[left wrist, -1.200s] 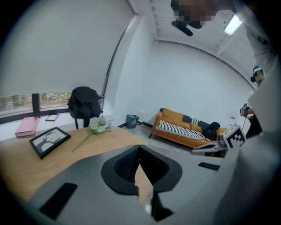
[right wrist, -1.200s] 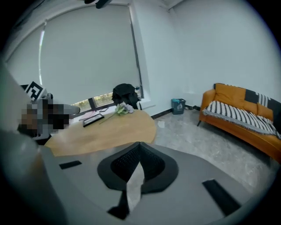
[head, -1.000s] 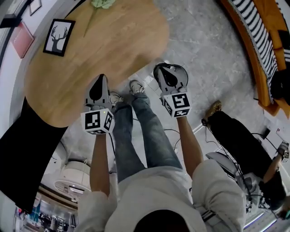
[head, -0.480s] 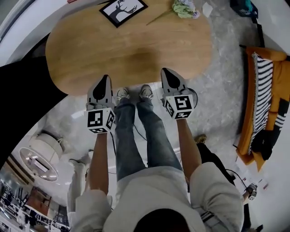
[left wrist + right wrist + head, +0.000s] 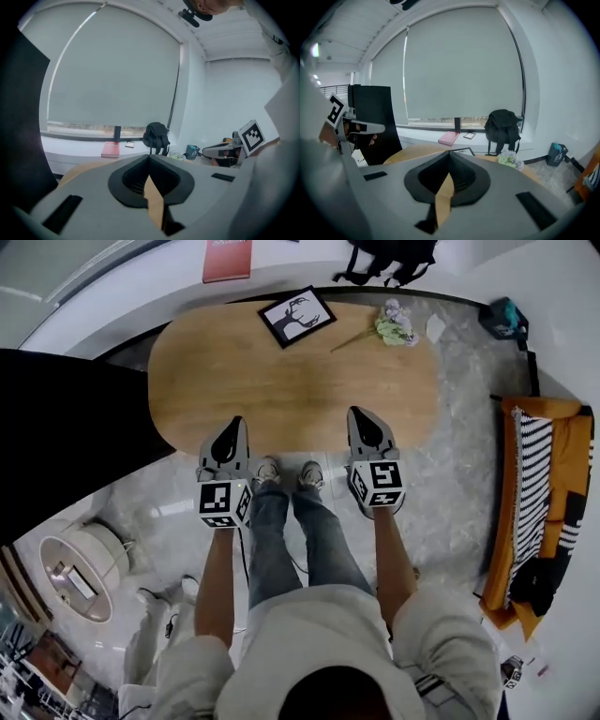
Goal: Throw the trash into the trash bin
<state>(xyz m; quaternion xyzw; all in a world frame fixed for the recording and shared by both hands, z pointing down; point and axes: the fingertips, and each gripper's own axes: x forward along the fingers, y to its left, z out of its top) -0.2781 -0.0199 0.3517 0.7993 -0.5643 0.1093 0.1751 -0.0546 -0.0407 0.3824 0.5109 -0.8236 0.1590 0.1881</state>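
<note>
Because the left hand-held gripper (image 5: 235,430) and the right hand-held gripper (image 5: 361,420) are both clenched with nothing between their jaws, the first risk is reaching the trash with them shut and only nudging it away. Both hover over the near edge of the oval wooden tabletop (image 5: 300,381). What looks most like trash is a white scrap (image 5: 434,327) at the far right end of the tabletop, just beside the bunch of flowers (image 5: 394,326). Whether it rests on the wood or on the floor next to it I cannot tell. It lies well apart from both hand-held grippers, ahead and to the right of the right one. Being thin and flat, it would probably slide or slip from a shallow pinch. A reach across could also brush the flowers or the framed deer picture (image 5: 296,316). No certain bin shows. A small teal container (image 5: 506,317) on the floor past the scrap may be it, and misjudging that would send the trash to the wrong place.
</note>
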